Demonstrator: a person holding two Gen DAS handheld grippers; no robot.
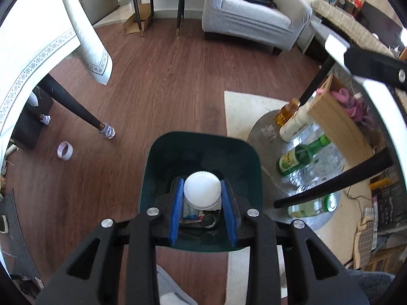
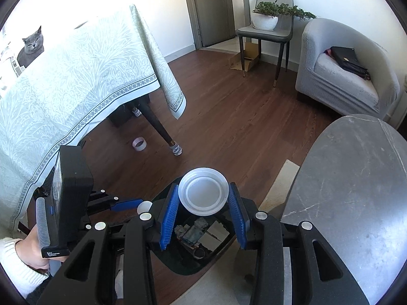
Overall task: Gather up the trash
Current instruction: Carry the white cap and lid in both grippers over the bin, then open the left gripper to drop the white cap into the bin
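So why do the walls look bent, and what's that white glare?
Left wrist view: fisheye lens curves the tablecloth; sunlight blows out the right edge. Right wrist view: the table's far end is overexposed; the marble tabletop bulges.

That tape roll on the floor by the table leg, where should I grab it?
The tape roll lies flat on the floor, hole up, just left of the table leg. Come straight down from above: one finger in the hole, one outside, pinching the wall on the side away from the leg. Both grippers hold items now.
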